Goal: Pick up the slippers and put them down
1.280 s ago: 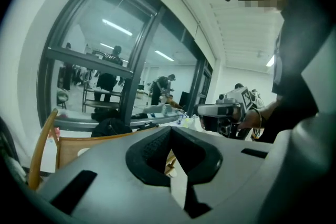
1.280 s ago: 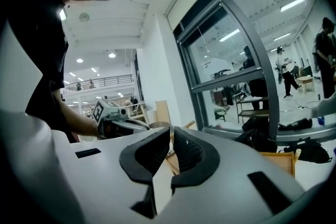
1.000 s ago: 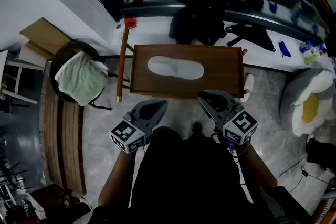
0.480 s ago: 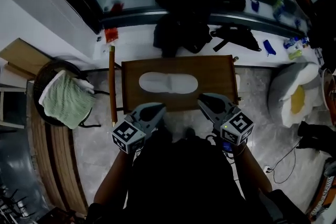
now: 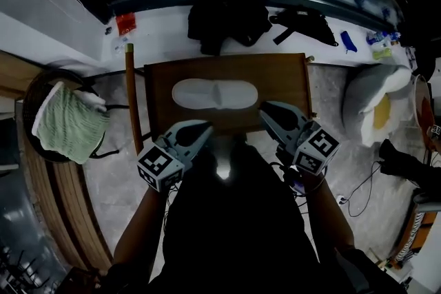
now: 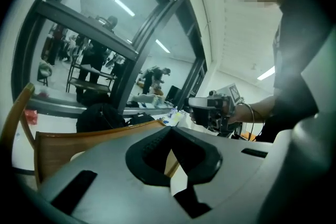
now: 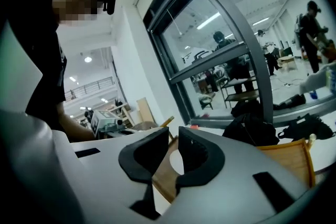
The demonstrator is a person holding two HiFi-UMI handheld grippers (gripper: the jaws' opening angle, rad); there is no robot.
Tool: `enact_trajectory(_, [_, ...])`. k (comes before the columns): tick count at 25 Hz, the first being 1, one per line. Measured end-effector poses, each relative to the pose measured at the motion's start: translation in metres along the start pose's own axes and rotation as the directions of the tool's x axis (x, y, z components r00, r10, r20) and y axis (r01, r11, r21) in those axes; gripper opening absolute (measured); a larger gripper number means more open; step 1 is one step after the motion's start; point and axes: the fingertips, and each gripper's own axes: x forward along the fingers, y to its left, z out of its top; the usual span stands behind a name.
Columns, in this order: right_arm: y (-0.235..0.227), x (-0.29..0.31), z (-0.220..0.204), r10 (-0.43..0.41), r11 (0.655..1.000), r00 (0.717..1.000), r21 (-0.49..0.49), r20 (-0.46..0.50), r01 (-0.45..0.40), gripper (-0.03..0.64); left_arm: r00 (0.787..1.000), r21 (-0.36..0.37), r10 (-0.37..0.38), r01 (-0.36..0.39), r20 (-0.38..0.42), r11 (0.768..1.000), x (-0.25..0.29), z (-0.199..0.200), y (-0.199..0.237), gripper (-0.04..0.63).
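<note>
Standing at the near edge of the counter (image 5: 279, 76), the person holds one hand-held gripper in each hand, both low and pointing across the wood.

- Slippers (image 5: 215, 93): white pair, laid end to end, flat on the middle of the counter, a little nearer its left edge. Untouched, nothing on them.
- Left hand-held gripper (image 5: 204, 127): jaws together, nothing between the pads, tip just at the near edge, short of the slippers.
- Right hand-held gripper (image 5: 266, 109): jaws closed too, empty, tip over the near edge toward the right corner, just beside the right slipper's end.

Step, by my reading: the approach. The pick-up is not yet begun.

Next move likely calls for spreading the jaws first, then reaching in toward the middle, one tool per slipper, and pinching a thin soft edge. Flat foam may slide on the wood if nudged.
</note>
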Motion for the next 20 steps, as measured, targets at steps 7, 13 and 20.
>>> enact_trajectory(7, [-0.04, 0.011, -0.018, 0.065, 0.991, 0.997, 0.12, -0.036, -0.061, 0.115, 0.996, -0.032, 0.086, -0.086, 0.014, 0.996, 0.027, 0.003, 0.023, 0.002])
enact_trajectory(13, [-0.093, 0.017, -0.055, 0.07, 0.974, 0.99, 0.223, -0.125, -0.041, 0.152, 0.994, -0.052, 0.106, -0.107, -0.017, 0.993, 0.061, -0.003, 0.033, 0.002])
enact_trajectory(20, [-0.134, 0.027, -0.112, 0.087, 0.924, 0.971, 0.382, -0.221, 0.004, 0.195, 0.993, -0.079, 0.11, -0.113, -0.049, 0.99, 0.087, -0.011, 0.04, 0.002])
